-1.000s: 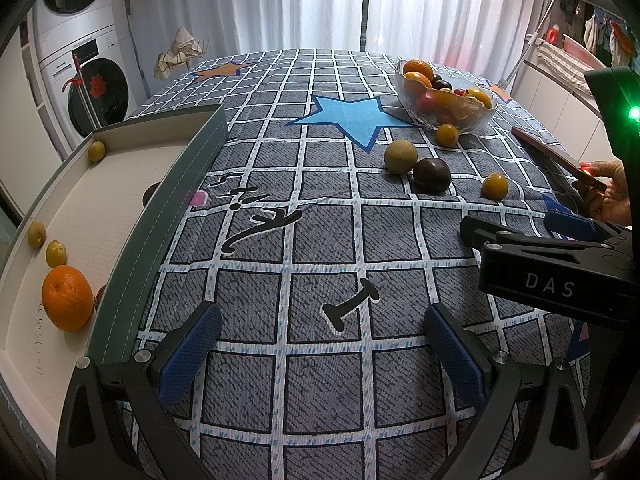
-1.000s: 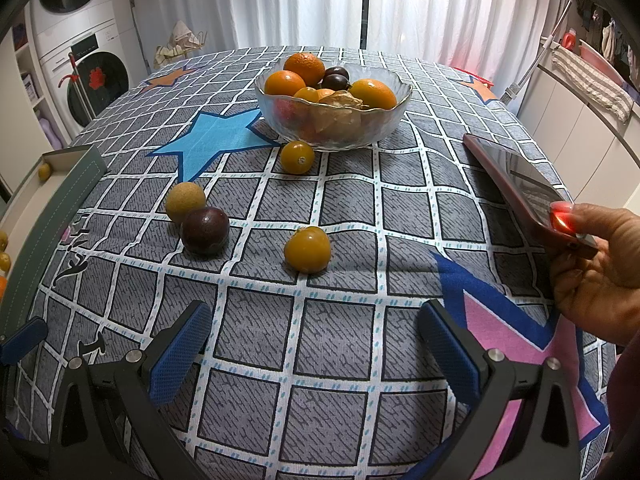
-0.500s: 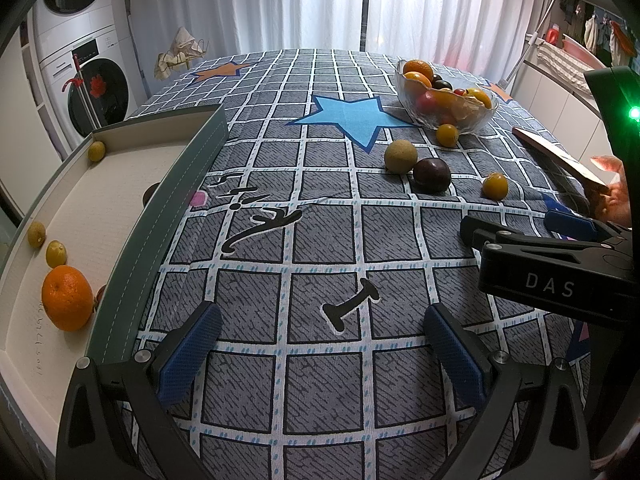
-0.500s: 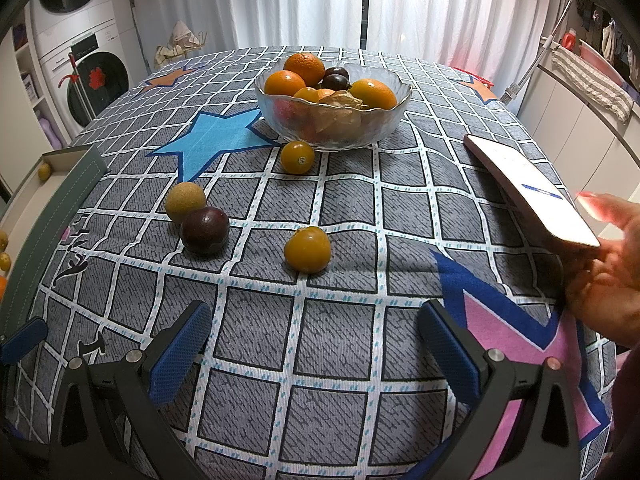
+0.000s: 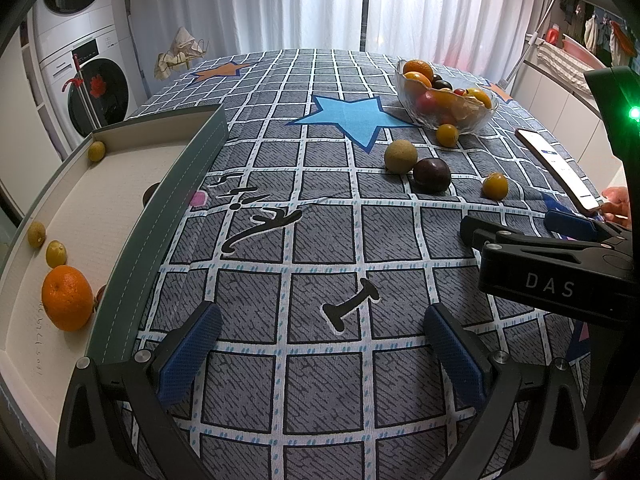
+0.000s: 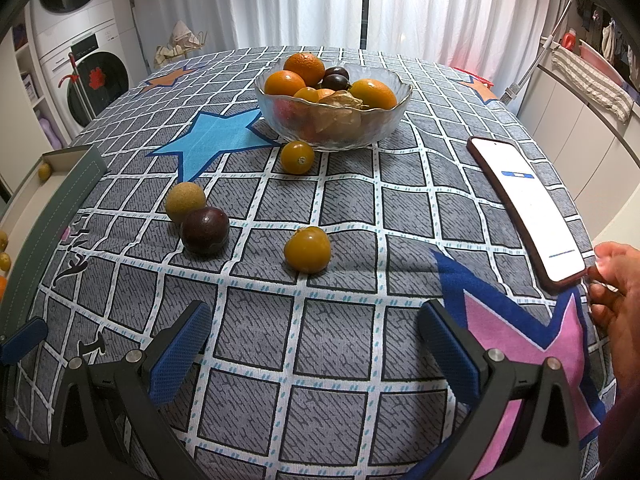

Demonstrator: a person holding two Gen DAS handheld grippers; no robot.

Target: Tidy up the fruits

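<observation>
A glass bowl [image 6: 333, 120] of oranges and other fruit stands at the far middle of the table; it also shows in the left wrist view [image 5: 446, 98]. Loose on the cloth lie a tan round fruit [image 6: 185, 201], a dark plum [image 6: 205, 230] and two small orange fruits [image 6: 307, 249] [image 6: 297, 157]. A tray [image 5: 120, 216] at the left holds an orange [image 5: 67, 297] and several small yellow fruits. My left gripper [image 5: 318, 348] is open and empty above the cloth. My right gripper [image 6: 312, 344] is open and empty, near the front edge.
A phone [image 6: 528, 204] with a lit screen lies on the right of the table, with a bare hand [image 6: 618, 292] touching its near end. The right gripper's body [image 5: 556, 268] shows in the left wrist view. A washer stands at the far left.
The hand has laid the phone flat on the table and its screen now shows white. Both grippers have stayed still.
</observation>
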